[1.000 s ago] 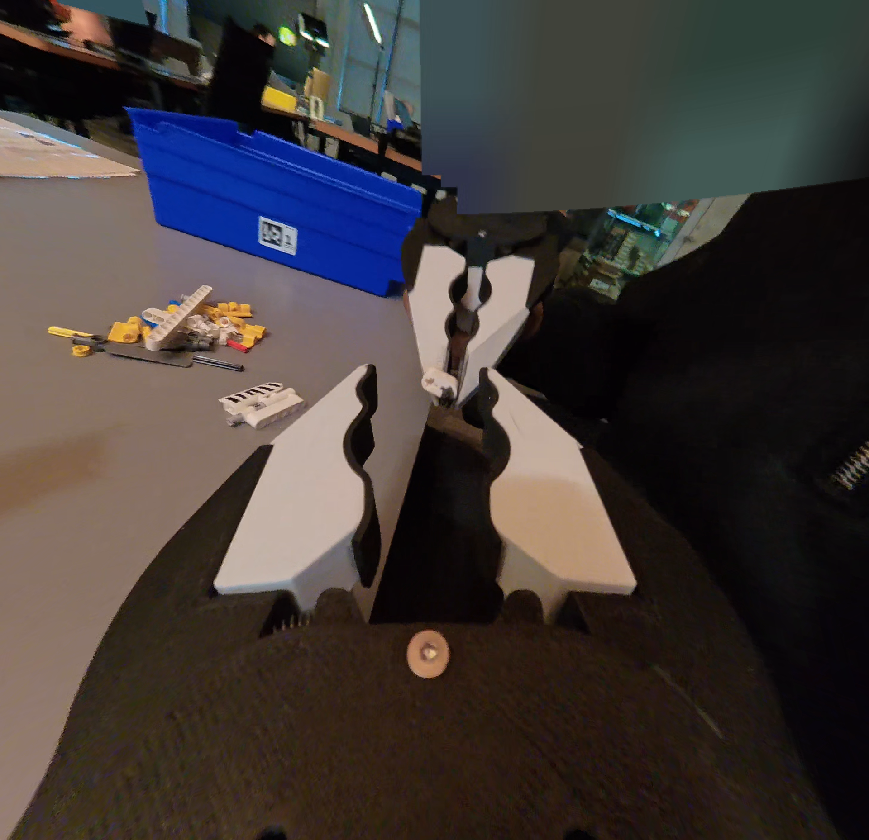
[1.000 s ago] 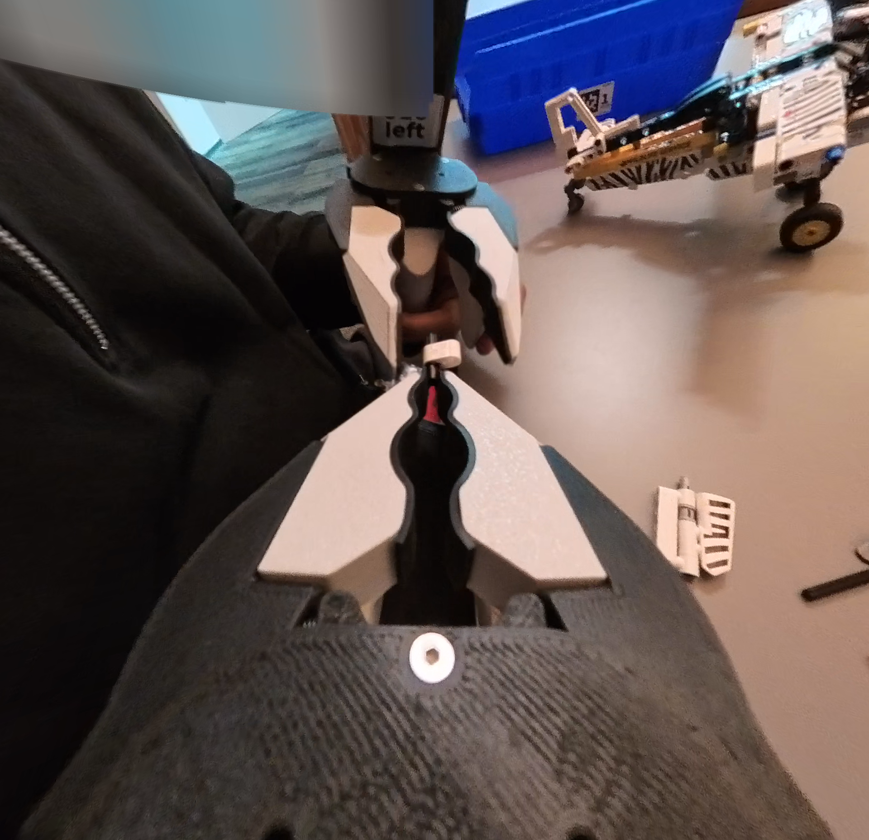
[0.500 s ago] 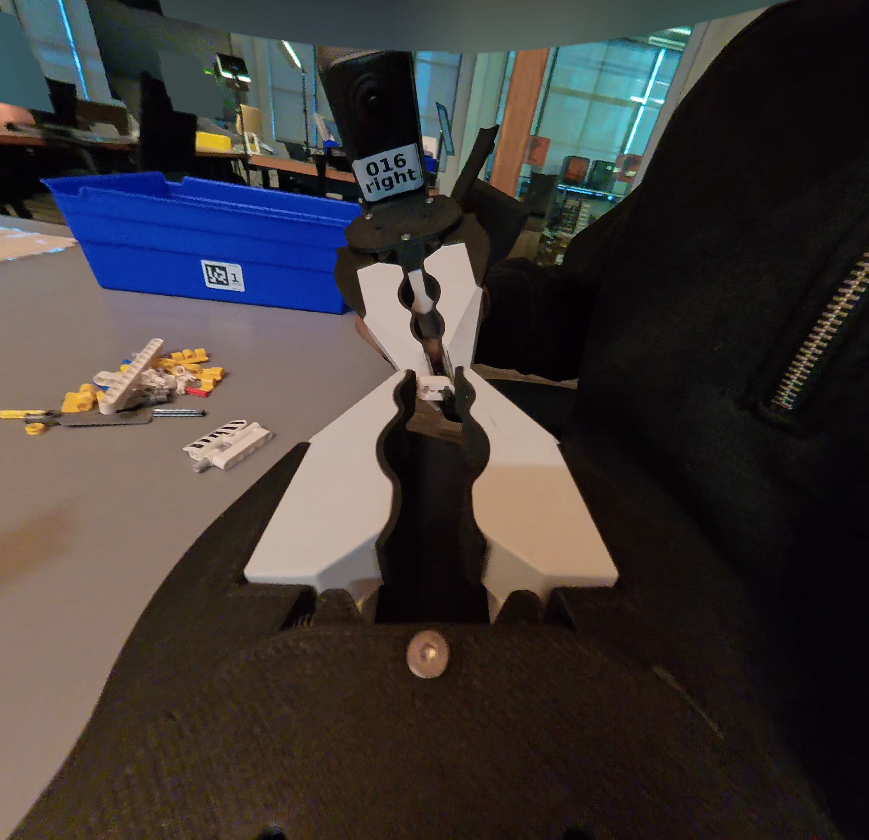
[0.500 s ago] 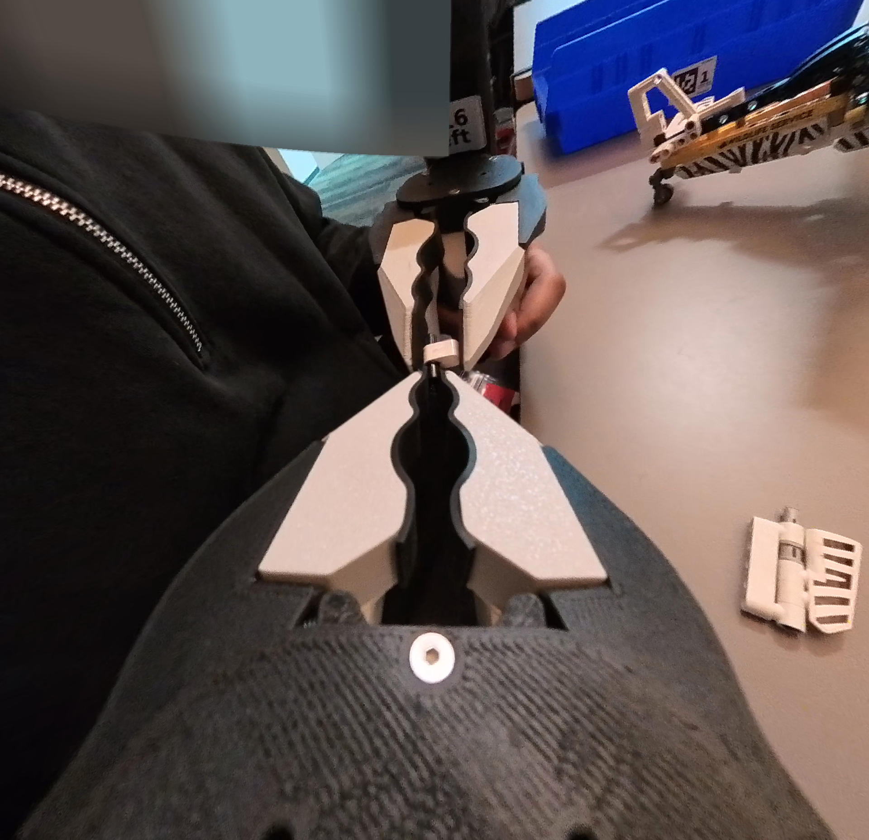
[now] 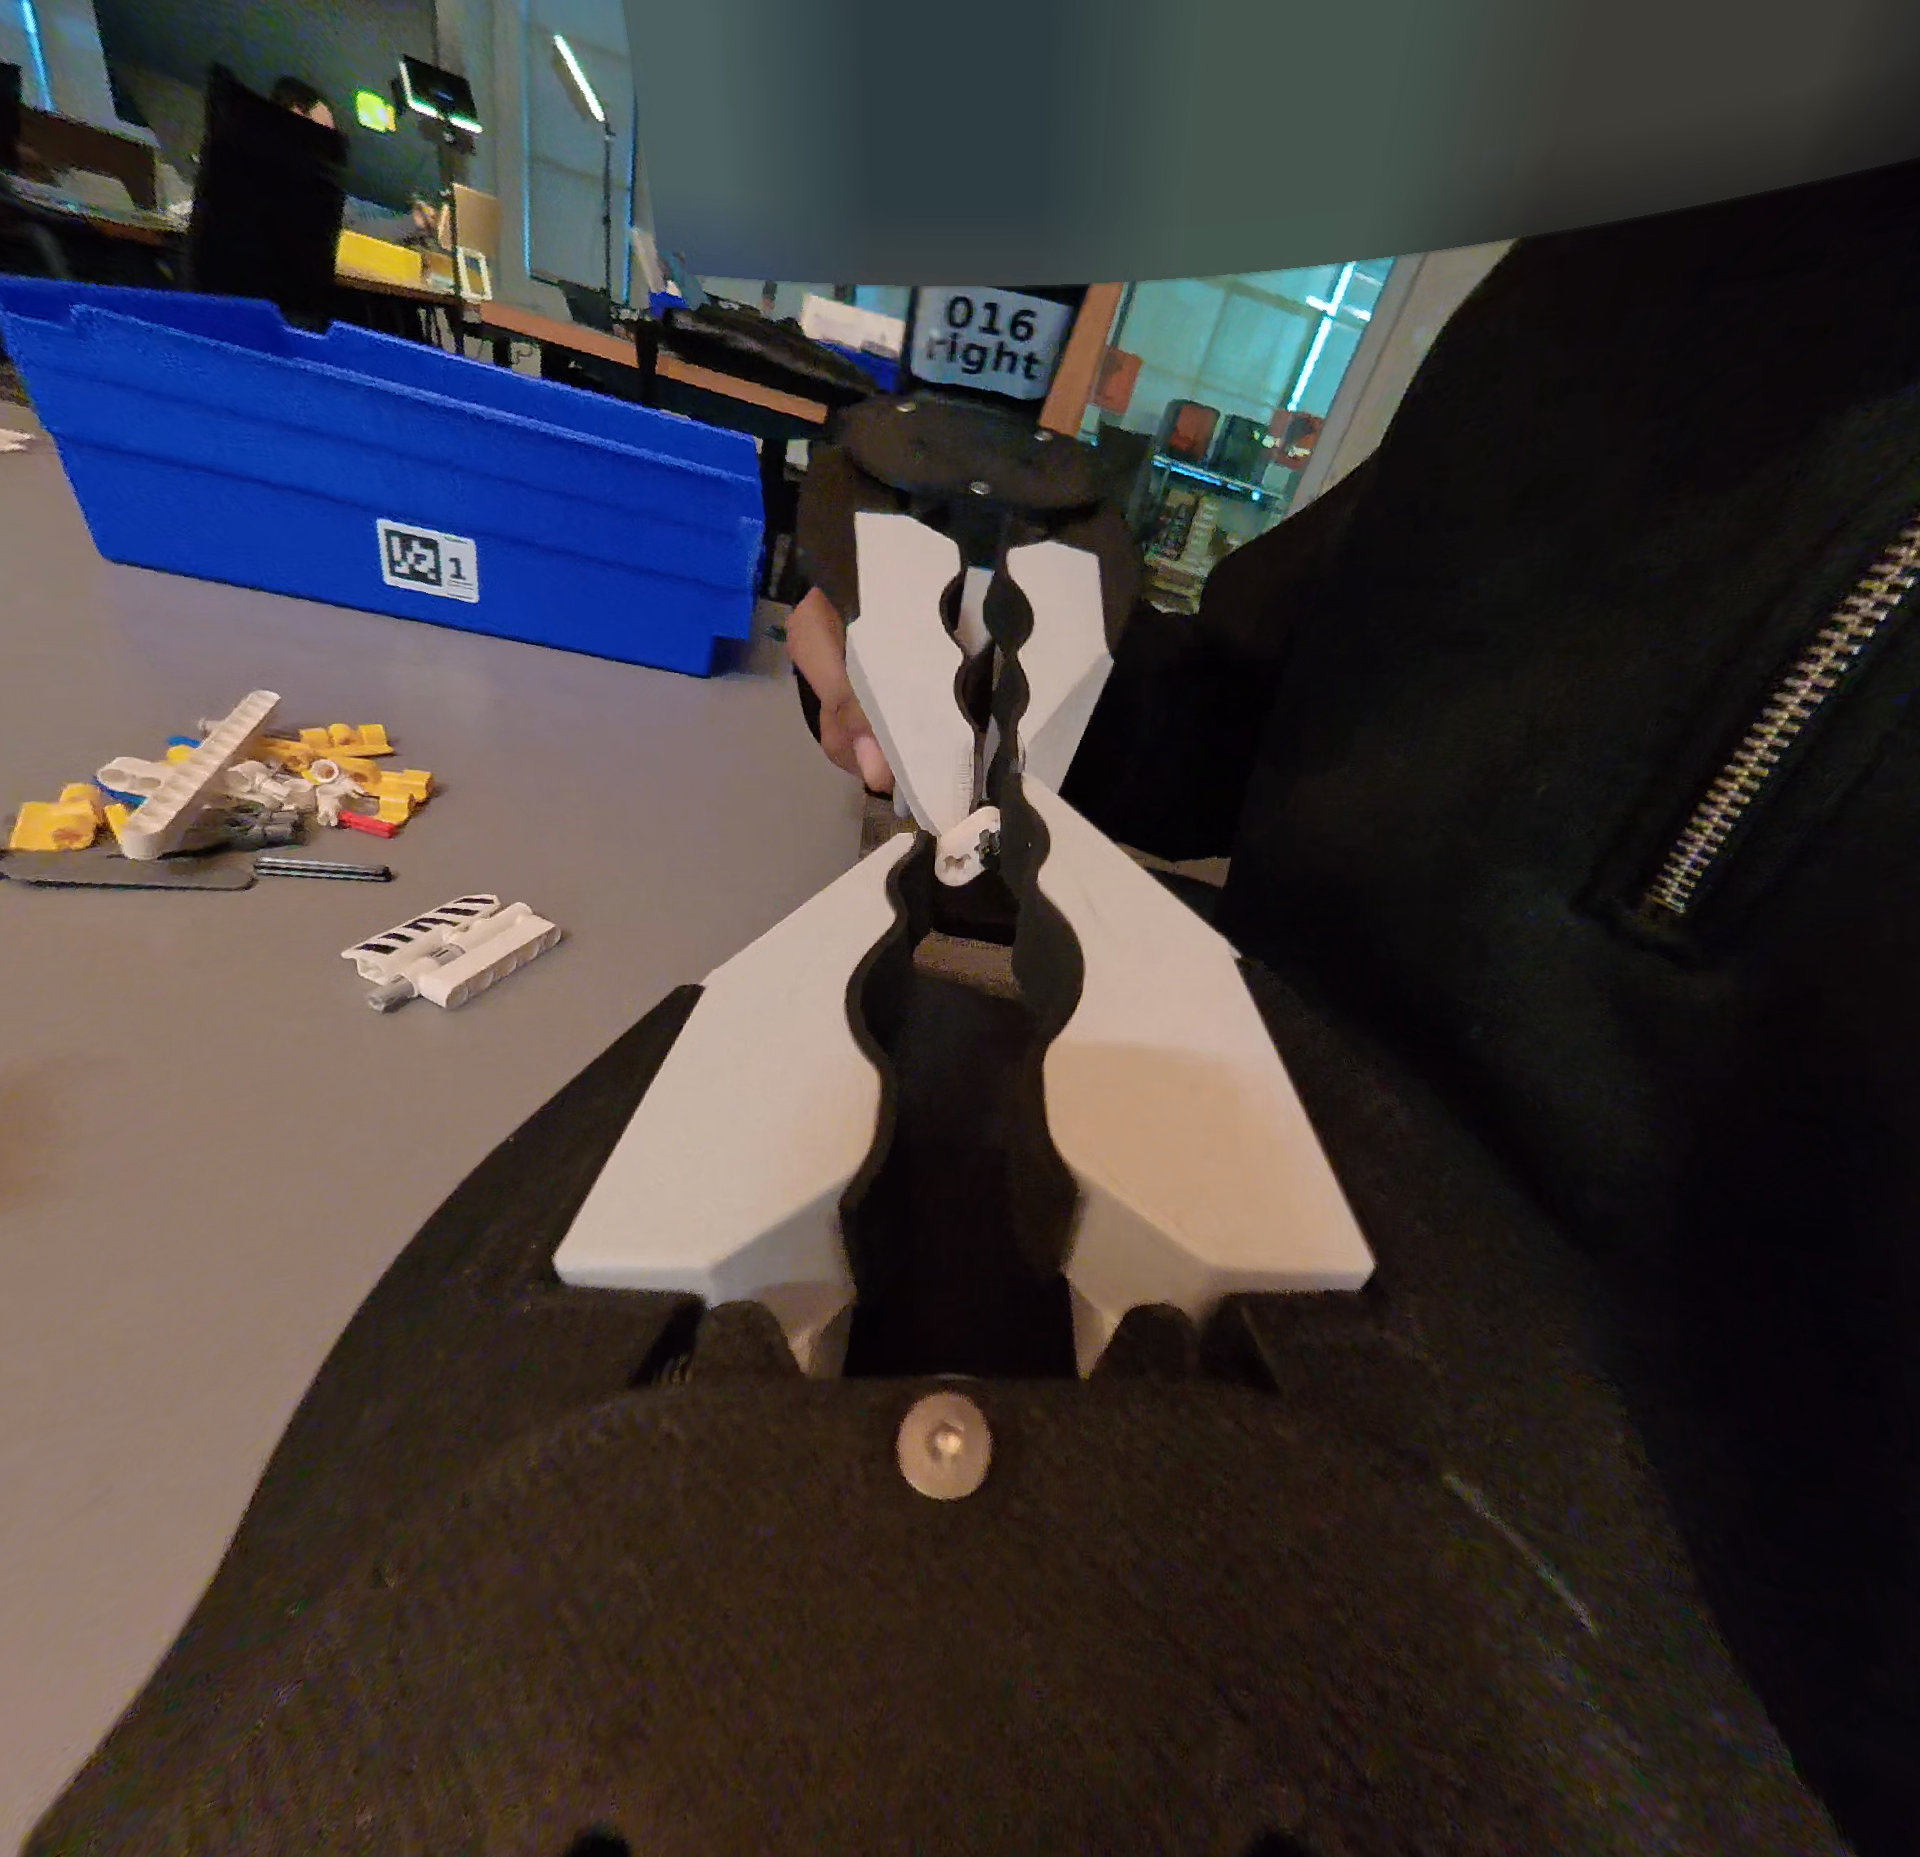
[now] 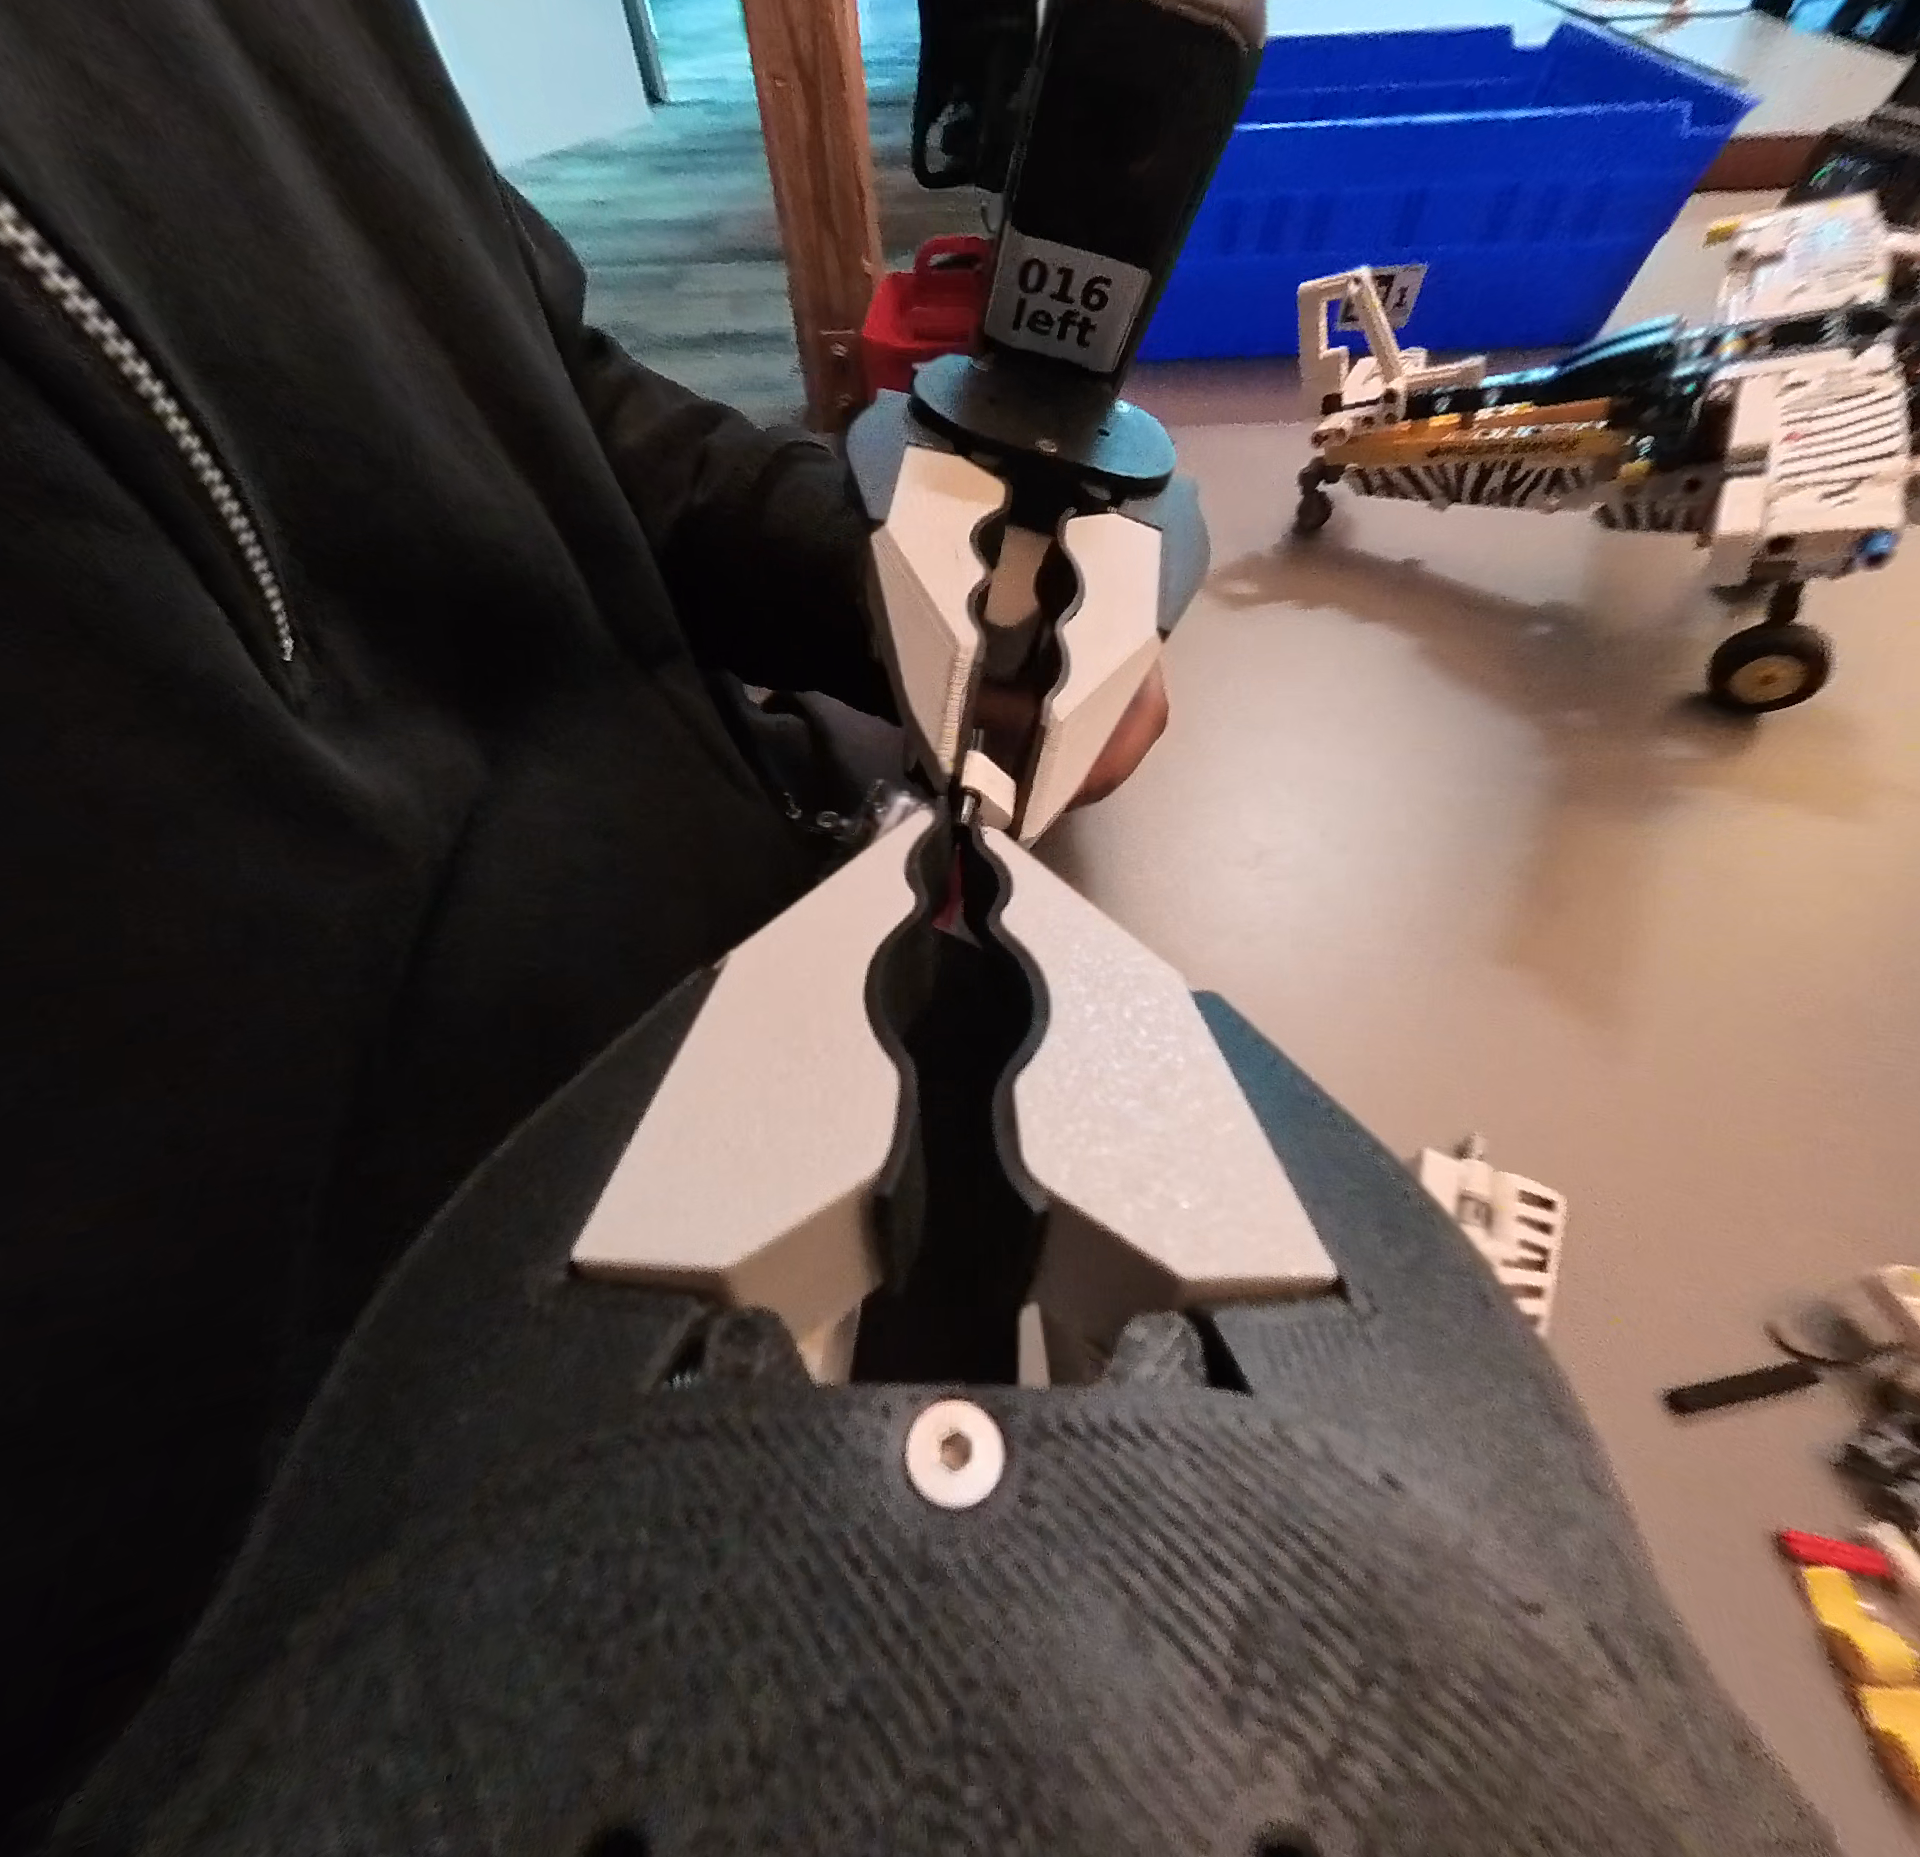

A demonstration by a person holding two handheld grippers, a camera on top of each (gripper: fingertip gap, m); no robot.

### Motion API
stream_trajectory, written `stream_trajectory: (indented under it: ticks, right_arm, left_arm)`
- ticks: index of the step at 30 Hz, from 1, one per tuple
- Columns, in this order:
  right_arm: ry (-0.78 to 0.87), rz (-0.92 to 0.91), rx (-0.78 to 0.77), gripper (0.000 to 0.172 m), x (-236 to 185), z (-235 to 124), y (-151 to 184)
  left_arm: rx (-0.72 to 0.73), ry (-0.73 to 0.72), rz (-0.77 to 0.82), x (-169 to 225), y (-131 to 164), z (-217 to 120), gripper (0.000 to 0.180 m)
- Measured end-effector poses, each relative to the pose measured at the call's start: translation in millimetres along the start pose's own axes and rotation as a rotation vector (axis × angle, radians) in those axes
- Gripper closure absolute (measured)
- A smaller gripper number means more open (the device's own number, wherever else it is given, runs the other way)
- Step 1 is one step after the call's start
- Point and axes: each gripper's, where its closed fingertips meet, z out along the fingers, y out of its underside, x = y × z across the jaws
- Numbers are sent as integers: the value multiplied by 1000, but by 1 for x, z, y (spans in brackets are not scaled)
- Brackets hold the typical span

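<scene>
My left gripper (image 5: 966,843) is shut on a small white connector piece (image 5: 966,851), which sits between its two fingertips. My right gripper (image 6: 956,833) faces it tip to tip and is shut on a thin pin (image 6: 950,898). The pin shows red between the jaws, and its grey tip reaches the connector (image 6: 989,781). The right wrist view shows the left gripper (image 6: 987,810) with both pads against the white piece. The left wrist view shows the right gripper (image 5: 977,789) closed, held by a hand. Both grippers are in the air near the table's edge.
A blue bin (image 5: 416,498) stands on the grey table (image 5: 312,1132), with a pile of yellow and white parts (image 5: 208,789) and a white striped panel (image 5: 457,950) before it. A brick-built vehicle (image 6: 1558,457) stands farther off. A person's black jacket (image 6: 260,664) is close by. Both grippers' tips are close together, under 4 cm apart. The brick-built vehicle (image 6: 1558,457) is about equally far from each gripper, around 30 centimetres.
My left gripper's jaws were wide open around the white connector a second ago and have closed onto it. The right gripper stayed shut on the pin. Both grippers shifted slightly.
</scene>
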Motion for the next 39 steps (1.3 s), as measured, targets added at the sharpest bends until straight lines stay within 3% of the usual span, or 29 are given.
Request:
stream_trajectory:
  ticks: [3, 9, 11, 15, 17, 23, 27, 34, 39]
  right_arm:
    - [16, -9, 4, 172, 1, -1, -2]
    - [-170, 313, 161, 172, -4, -3, -9]
    - [-182, 347, 182, 171, -4, -2, -6]
    - [-47, 201, 184, 172, 3, -1, -4]
    - [49, 121, 195, 148, 11, -6, -6]
    - [253, -202, 328, 130, 14, -20, -30]
    - [419, -438, 402, 163, 15, -27, -43]
    - [523, -296, 241, 155, 48, -26, -16]
    - [433, -177, 252, 157, 34, -31, -2]
  left_arm:
    - [21, -7, -9, -1, -3, -1, 170]
    - [44, -23, 67, 2, -6, 0, 170]
    - [39, -29, 78, 2, -5, 0, 170]
    - [33, -40, 32, -3, -4, -3, 170]
    - [92, -37, -31, -6, -13, -9, 171]
    - [197, 2, -247, -9, -21, -10, 173]
    - [275, 5, -412, -15, -24, -8, 180]
    - [262, -152, -436, -34, -19, -9, 180]
    - [285, -211, -364, -38, -30, -28, 180]
